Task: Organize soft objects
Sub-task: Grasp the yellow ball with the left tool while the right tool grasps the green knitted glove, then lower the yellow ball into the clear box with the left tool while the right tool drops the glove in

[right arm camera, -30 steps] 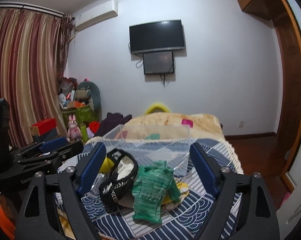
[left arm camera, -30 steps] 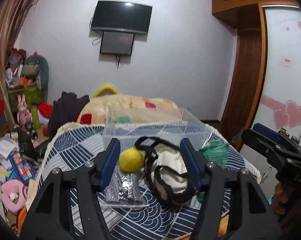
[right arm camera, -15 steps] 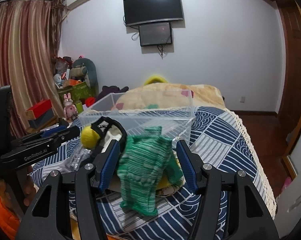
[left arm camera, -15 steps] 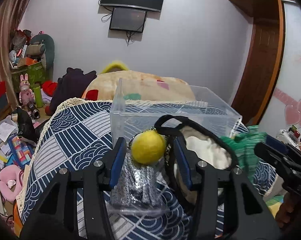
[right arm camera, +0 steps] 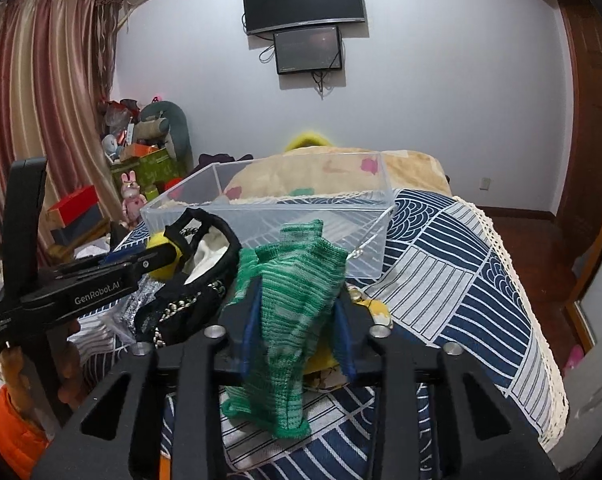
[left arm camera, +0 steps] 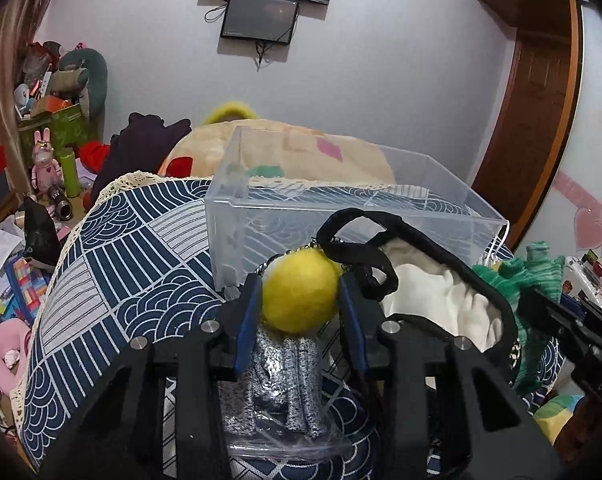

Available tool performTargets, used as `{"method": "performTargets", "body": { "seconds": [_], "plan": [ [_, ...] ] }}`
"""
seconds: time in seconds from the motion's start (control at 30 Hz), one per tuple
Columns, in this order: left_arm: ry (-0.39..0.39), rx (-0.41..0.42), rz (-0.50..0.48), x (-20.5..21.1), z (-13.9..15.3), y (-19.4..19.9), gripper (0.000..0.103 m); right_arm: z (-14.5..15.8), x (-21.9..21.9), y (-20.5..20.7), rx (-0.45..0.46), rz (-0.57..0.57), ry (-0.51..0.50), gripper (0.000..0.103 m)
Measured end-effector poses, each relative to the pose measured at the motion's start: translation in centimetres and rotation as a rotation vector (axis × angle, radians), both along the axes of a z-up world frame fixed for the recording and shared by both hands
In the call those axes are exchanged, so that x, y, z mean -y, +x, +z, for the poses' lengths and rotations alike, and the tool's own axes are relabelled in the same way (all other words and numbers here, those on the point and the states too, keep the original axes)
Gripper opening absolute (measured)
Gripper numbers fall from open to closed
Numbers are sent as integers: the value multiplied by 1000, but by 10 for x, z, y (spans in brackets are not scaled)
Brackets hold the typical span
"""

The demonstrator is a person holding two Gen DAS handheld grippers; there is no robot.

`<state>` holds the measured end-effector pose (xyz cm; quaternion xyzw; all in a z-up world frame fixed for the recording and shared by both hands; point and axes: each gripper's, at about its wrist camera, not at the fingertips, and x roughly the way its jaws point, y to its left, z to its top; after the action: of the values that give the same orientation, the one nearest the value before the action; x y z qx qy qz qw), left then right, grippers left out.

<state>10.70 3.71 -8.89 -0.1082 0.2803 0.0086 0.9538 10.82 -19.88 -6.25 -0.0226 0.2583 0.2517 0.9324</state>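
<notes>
My left gripper [left arm camera: 301,300] is shut on a yellow pompom ball [left arm camera: 300,291], which hangs by a chain from a black-rimmed white bag [left arm camera: 433,300]. A silver knit item in clear wrap [left arm camera: 285,392] lies under it. My right gripper [right arm camera: 297,312] is shut on a green knitted piece [right arm camera: 291,308], which droops below the fingers. A clear plastic box [left arm camera: 341,208] stands just behind, also in the right wrist view [right arm camera: 269,216]. The left gripper shows in the right wrist view [right arm camera: 149,260].
Everything lies on a bed with a navy-and-white patterned cover [right arm camera: 441,264]. A beige blanket [left arm camera: 301,152] lies behind the box. A yellow soft item [right arm camera: 375,312] lies under the green piece. Toys and boxes [left arm camera: 53,128] crowd the floor at left.
Both grippers moved forward and closed: the left onto the yellow ball, the right onto the green knitted piece. The box looms nearer.
</notes>
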Motion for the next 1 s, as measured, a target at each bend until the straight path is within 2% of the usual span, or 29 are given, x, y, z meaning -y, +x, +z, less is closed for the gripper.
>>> {"method": "performTargets", "body": {
  "seconds": [0.13, 0.47, 0.63, 0.87, 0.93, 1.0],
  "plan": [
    [22, 16, 0, 3, 0, -7, 35, 6, 4, -5, 31, -13, 16, 21],
    [10, 54, 27, -7, 12, -27, 34, 17, 16, -3, 55, -63, 63, 21],
    [4, 69, 25, -10, 17, -33, 34, 20, 2, 7, 55, -59, 53, 21],
    [19, 91, 10, -5, 22, -39, 34, 10, -19, 17, 49, -64, -73, 32],
    [21, 91, 3, -3, 21, -40, 34, 13, -18, 16, 56, -63, -84, 45],
    [24, 88, -3, -1, 21, -40, 34, 18, -14, 14, 70, -60, -70, 47]
  ]
}}
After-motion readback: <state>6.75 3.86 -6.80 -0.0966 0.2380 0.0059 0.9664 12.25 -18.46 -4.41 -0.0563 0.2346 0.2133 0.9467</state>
